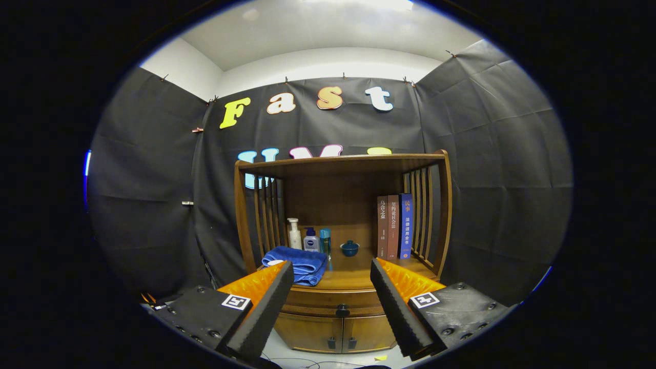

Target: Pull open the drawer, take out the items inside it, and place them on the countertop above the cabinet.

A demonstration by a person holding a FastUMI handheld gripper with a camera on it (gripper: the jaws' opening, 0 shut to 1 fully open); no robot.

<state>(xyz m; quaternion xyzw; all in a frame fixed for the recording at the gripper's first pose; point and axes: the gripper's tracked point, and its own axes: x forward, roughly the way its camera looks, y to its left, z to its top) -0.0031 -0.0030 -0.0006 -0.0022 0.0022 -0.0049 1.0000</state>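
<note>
A wooden cabinet [342,215] stands ahead of me against the booth wall. Its drawer [335,298] sits shut under the countertop [353,279], with a dark round knob [342,310] at its middle. My gripper [332,271] is open, held some way in front of the cabinet, with nothing between its fingers. The drawer front and knob show in the gap between the two fingers. The drawer's contents are hidden.
On the countertop lie a folded blue towel [300,262], a pump bottle [294,234], two small bottles [311,240], a small blue lidded cup [350,248] and three upright books [394,226]. Two lower doors [335,333] sit under the drawer. Slatted side rails flank the countertop.
</note>
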